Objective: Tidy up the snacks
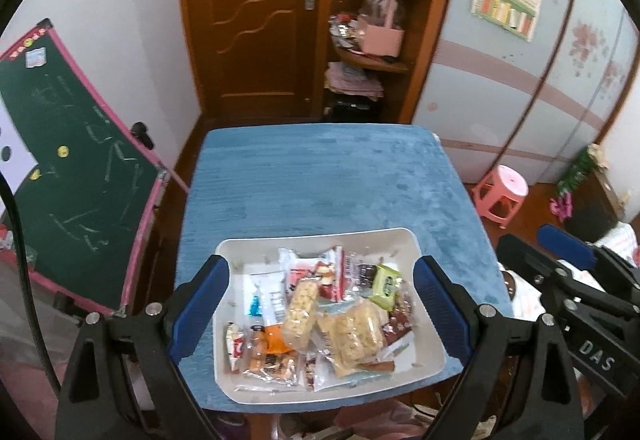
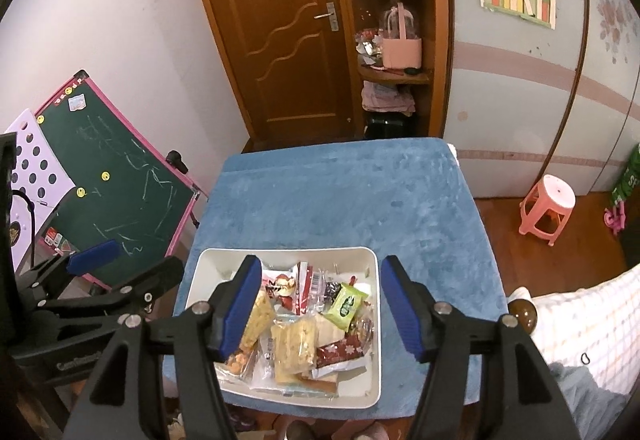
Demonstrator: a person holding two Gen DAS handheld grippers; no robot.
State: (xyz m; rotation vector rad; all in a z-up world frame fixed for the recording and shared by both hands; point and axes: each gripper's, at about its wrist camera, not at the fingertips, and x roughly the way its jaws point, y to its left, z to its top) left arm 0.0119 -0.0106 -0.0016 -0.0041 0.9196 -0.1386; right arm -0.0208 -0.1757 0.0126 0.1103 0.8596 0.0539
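A white tray (image 1: 430,354) sits at the near edge of the blue-covered table (image 1: 320,176), filled with several wrapped snacks. Among them are a green packet (image 1: 386,286), yellow puffed-rice bars (image 1: 300,314), a red-and-white packet (image 1: 320,272) and an orange packet (image 1: 274,340). My left gripper (image 1: 320,310) hovers over the tray, open wide, with nothing between its blue pads. In the right wrist view the same tray (image 2: 280,251) lies under my right gripper (image 2: 322,308), also open and holding nothing. The green packet (image 2: 345,304) and rice bars (image 2: 294,346) show between its fingers.
A green chalkboard with a pink frame (image 1: 76,176) leans left of the table. A pink stool (image 2: 548,208) stands on the floor to the right. Behind are a wooden door (image 1: 256,20), corner shelves (image 1: 376,52) and a wardrobe. Checked fabric (image 2: 580,320) lies at the near right.
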